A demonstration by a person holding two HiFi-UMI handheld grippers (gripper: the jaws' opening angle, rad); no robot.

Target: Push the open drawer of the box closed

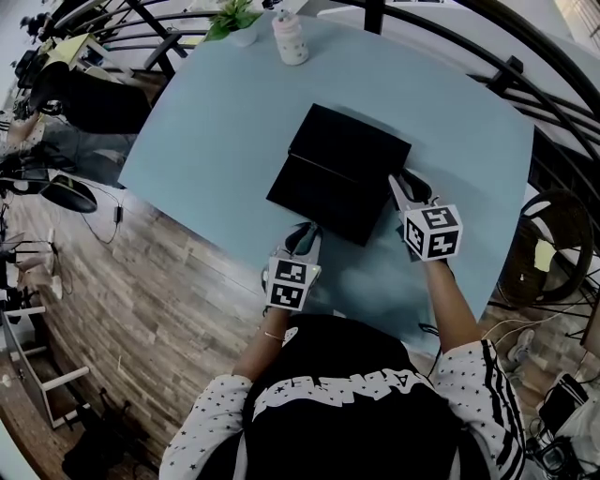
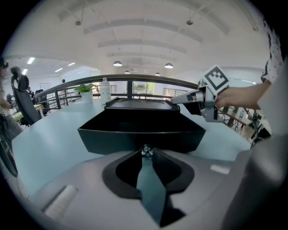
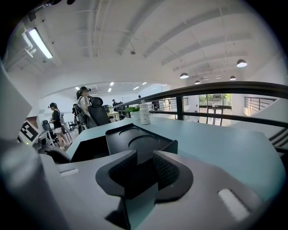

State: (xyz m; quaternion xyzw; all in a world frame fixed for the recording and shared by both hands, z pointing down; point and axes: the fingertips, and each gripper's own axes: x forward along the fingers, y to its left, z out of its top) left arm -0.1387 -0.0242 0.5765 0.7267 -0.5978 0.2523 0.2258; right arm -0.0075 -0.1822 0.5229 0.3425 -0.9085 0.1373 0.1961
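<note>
Okay, black box (image 1: 352, 142) sits mid table (image 1: 211, 141), and its drawer (image 1: 323, 195) is still pulled well out toward 7 o'clock, so the closing isn't done. Left gripper (image 1: 302, 234) is at the drawer front's 6 o'clock, tips just short of or touching it (can't tell), jaws pinched together and empty. Right gripper (image 1: 405, 186) is at the box's 3 o'clock corner, jaws a narrow gap apart, gripping nothing visible. The whole push toward 1 o'clock looks left to do. A bottle (image 1: 290, 36) stands at 12 o'clock, well clear.

bottle (image 1: 290, 37), plant (image 1: 234, 17) well beyond box (image 1: 349, 150)
</note>
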